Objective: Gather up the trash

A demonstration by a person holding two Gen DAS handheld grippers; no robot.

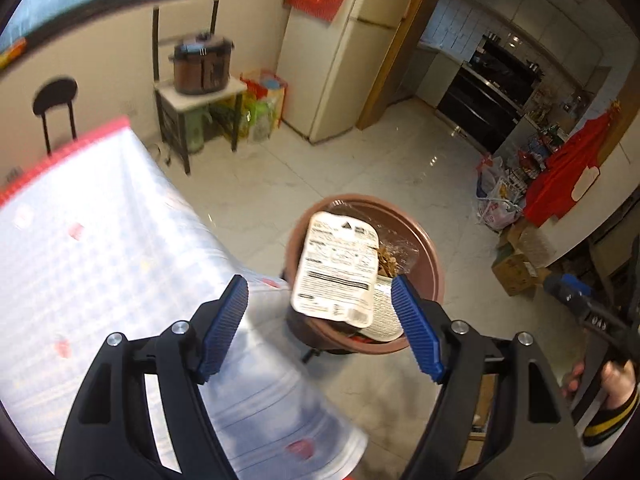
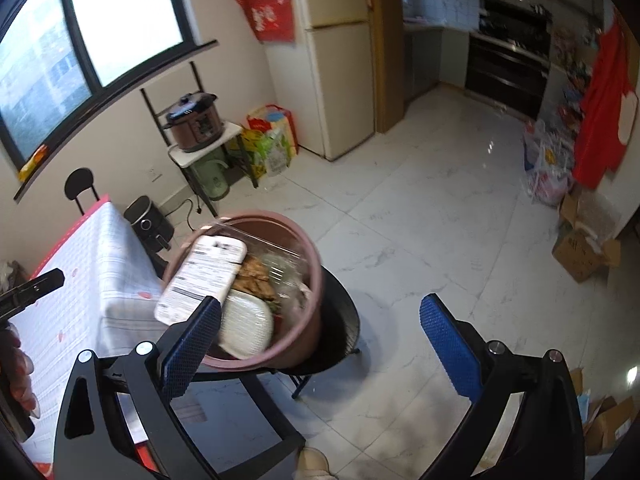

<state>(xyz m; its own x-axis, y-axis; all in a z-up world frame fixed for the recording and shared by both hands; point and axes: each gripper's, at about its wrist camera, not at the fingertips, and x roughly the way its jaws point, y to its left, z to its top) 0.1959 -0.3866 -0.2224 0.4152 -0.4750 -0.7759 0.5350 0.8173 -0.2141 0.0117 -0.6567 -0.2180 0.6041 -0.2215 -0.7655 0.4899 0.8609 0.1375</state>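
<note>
your left gripper (image 1: pixel 320 322) stands with its blue pads spread wide and nothing pressed between them. a white food package (image 1: pixel 338 268) with a printed label shows in the gap between the pads, tilted, its upper end over the pink bin (image 1: pixel 428 264) and its lower end hanging past the bin's near rim; no pad touches it. whether it rests on the rubbish below or is in the air, you cannot tell from here.

your right gripper (image 2: pixel 320 340) is also wide open and empty, its left pad in front of the bin's (image 2: pixel 308 264) near rim, its right pad over bare floor (image 2: pixel 420 208).

inside the bin, under the white package (image 2: pixel 202 276), lie a clear plastic tray with brown food scraps (image 2: pixel 256 274) and a second white ribbed tray (image 2: pixel 246 330) at the near side. the bin sits on a black stool (image 2: pixel 340 320), just beside the corner of the table, which is covered by a pale checked cloth (image 1: pixel 100 220) with a red border.

at the right edge of the left view you see your right hand (image 1: pixel 608 380) and a yellow-and-black striped cuff (image 1: pixel 612 416) holding the other tool.

farther off, a brown pressure cooker (image 2: pixel 194 122) stands on a small rack by the window wall, a cream fridge (image 2: pixel 340 60) is beside it, and cardboard boxes (image 2: pixel 584 254) sit on the floor along the right wall.
</note>
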